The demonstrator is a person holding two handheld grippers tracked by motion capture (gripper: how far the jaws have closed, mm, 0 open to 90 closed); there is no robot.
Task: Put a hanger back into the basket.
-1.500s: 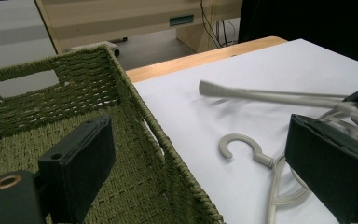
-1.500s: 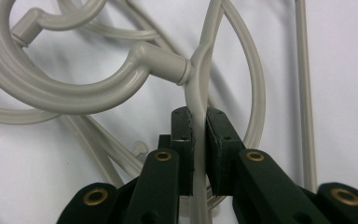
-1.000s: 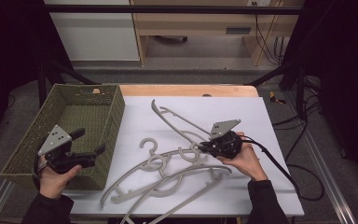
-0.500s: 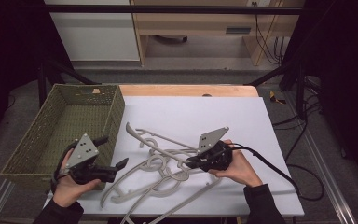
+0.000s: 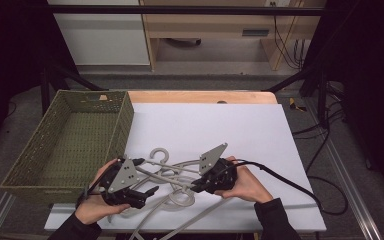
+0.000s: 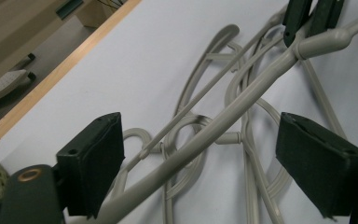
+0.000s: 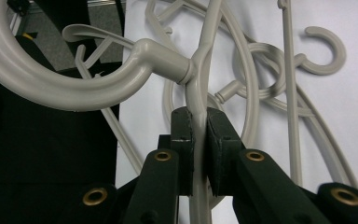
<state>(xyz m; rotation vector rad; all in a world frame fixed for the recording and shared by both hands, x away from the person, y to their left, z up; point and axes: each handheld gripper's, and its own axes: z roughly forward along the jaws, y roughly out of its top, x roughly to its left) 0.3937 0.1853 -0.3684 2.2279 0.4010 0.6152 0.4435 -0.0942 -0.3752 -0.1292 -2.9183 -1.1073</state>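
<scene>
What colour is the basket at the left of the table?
The basket is olive green with a woven mesh pattern; the high view shows it best.

Grey plastic hangers (image 5: 172, 182) tangled on white table; one (image 7: 198, 93) clamped, raised.

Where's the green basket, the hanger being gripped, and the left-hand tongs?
green basket (image 5: 126, 112): high view, right wall.
gripped hanger (image 7: 168, 63): right gripper view, hook neck.
left tongs (image 6: 198, 170): left gripper view, midway between open jaws.

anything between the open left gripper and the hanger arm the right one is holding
Nothing visible: the hanger arm already runs through the gap of the left gripper, untouched by either jaw; the right gripper is clamped on it farther along.
</scene>
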